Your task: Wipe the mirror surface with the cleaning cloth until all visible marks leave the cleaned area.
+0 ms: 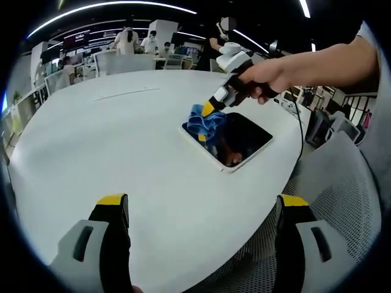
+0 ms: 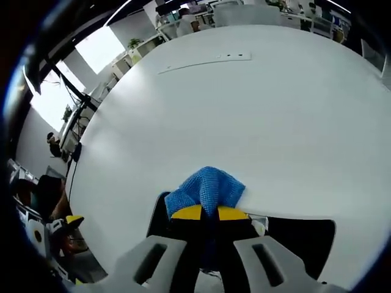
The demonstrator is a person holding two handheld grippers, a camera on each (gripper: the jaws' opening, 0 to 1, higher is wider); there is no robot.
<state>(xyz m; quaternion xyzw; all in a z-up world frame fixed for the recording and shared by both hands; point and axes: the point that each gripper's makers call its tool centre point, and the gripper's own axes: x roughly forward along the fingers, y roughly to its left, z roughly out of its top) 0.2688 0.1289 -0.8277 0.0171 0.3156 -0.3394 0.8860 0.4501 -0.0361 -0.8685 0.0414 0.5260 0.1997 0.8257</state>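
Two yellow-tipped jaws of the left gripper (image 1: 198,207) are standing wide apart, gripping nothing, hovering over the near edge of the white table (image 1: 104,140). Farther out, the mirror (image 1: 235,139) is lying flat near the table's right edge. The right gripper (image 1: 209,110), held by a hand (image 1: 269,76), is pinching the blue cloth (image 1: 200,121) and pressing it onto the mirror's far corner. People are standing in the background beyond the table.
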